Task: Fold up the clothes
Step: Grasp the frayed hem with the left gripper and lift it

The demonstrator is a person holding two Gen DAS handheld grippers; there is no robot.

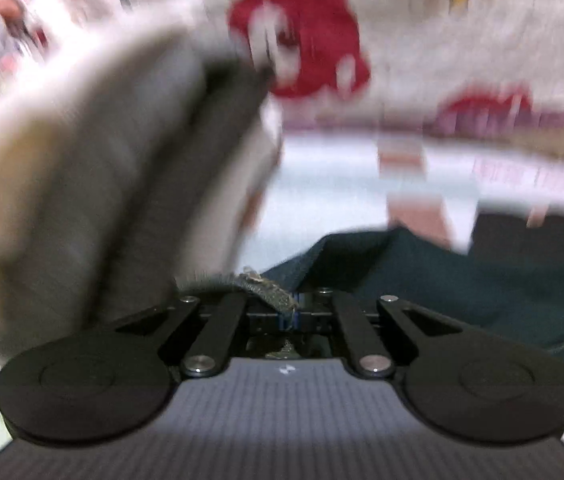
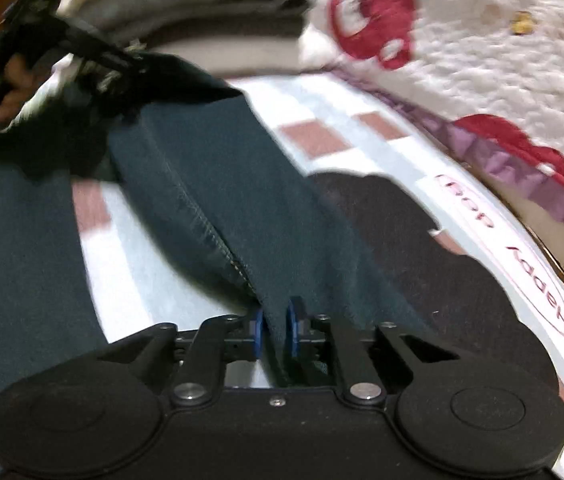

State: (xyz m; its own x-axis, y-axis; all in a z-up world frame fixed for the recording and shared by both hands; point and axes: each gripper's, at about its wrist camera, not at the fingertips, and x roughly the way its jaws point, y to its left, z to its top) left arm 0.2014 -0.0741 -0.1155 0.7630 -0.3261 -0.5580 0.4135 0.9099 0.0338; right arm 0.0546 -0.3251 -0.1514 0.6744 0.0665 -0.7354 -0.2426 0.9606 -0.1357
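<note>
The soft, limp dark teal knit garment point(image 2: 209, 184) is pinched at its seam by the right gripper point(image 2: 275, 334); at ten o'clock its edge is clamped by the left gripper point(image 1: 282, 306).

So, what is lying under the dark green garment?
Under the dark green garment a white sheet with pink squares shows, and beside it a black cloth. What lies beneath the garment's middle is covered. The right gripper is shut on its edge.
</note>
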